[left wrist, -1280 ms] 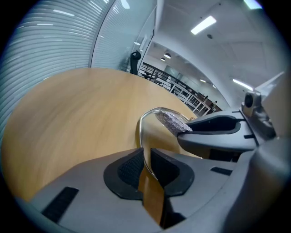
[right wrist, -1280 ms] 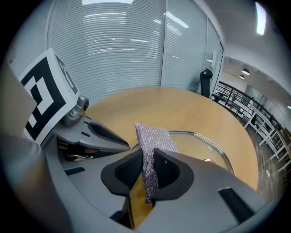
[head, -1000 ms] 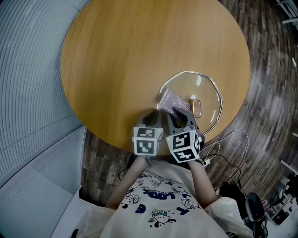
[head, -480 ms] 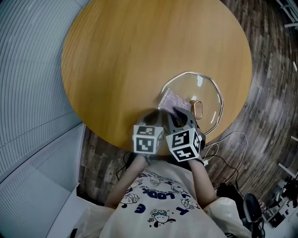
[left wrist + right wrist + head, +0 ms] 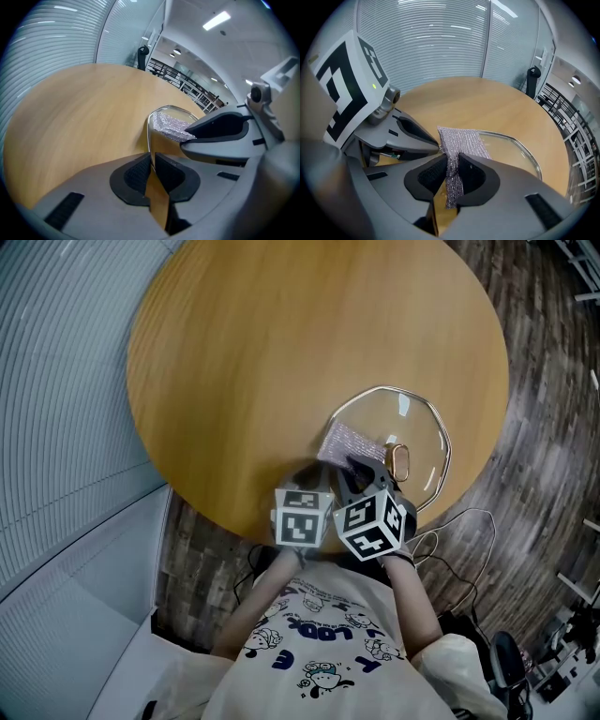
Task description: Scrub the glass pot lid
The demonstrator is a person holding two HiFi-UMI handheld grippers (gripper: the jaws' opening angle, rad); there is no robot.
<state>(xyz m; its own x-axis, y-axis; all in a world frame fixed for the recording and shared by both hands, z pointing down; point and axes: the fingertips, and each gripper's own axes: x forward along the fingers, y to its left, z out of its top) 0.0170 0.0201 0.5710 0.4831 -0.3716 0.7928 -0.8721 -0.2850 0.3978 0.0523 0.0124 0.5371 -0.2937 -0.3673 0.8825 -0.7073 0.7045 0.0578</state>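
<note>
Though scarcely shifted since a second ago: left gripper [image 5: 152, 164] clamped on glass pot lid [image 5: 417, 432] rim, 8 o'clock; right gripper [image 5: 452, 176] pinching scrub cloth [image 5: 349, 440], 9 o'clock. Scrubbing stroke judged barely advancing.

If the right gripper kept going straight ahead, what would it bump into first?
Probably the glass lid: the right gripper holds the silver cloth, whose front lies on it. Past that looks like bare table, though depth is hard to judge.
</note>
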